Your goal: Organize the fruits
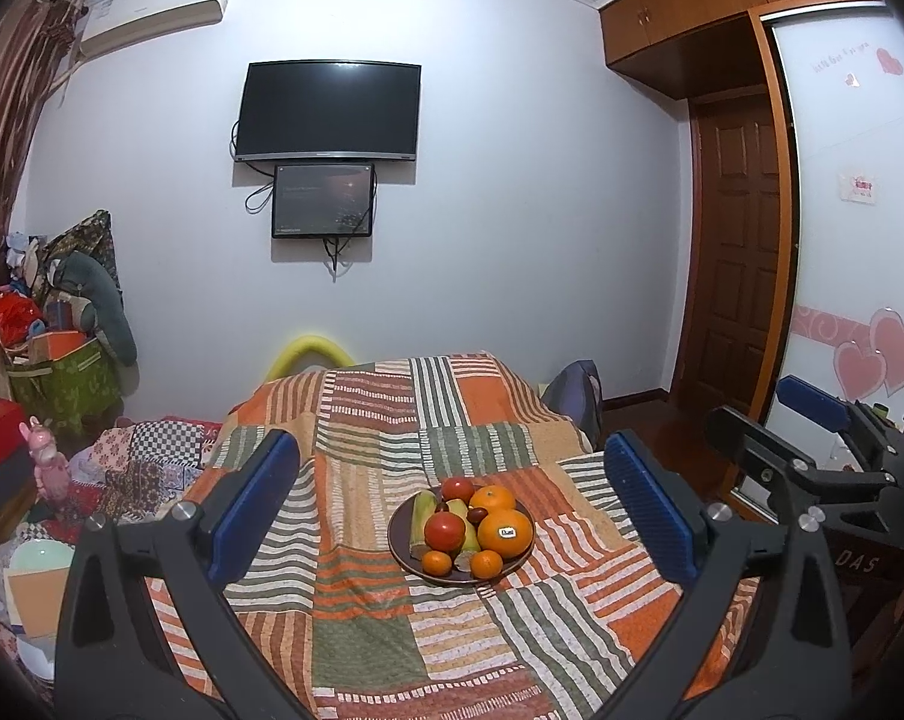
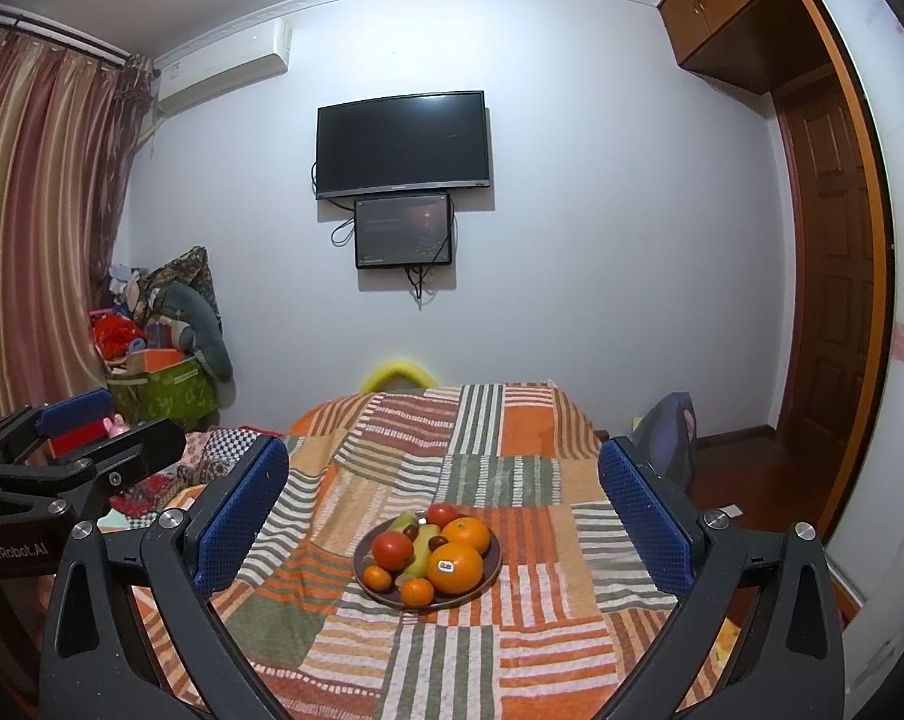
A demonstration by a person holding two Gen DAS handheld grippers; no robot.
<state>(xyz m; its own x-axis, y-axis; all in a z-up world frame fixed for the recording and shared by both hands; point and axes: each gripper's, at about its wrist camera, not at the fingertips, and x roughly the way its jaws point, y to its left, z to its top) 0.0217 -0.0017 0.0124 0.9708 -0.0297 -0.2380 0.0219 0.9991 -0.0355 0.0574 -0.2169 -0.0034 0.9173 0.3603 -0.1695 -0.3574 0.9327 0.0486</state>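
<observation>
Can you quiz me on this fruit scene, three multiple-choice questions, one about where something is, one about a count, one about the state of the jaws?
1. Where does the plate of fruit sit?
A. on the patchwork cloth
B. on the floor
C. on a shelf

2. How many big oranges are on the plate?
A. one
B. two
C. four

3. How do the jaws of the left gripper and right gripper stand?
A. both shut
B. one holds fruit
C. both open, empty

Answers: 1 A, the patchwork cloth lies under the plate. 2 B, the stickered orange and another behind it. 3 C, wide gaps, nothing between.
</observation>
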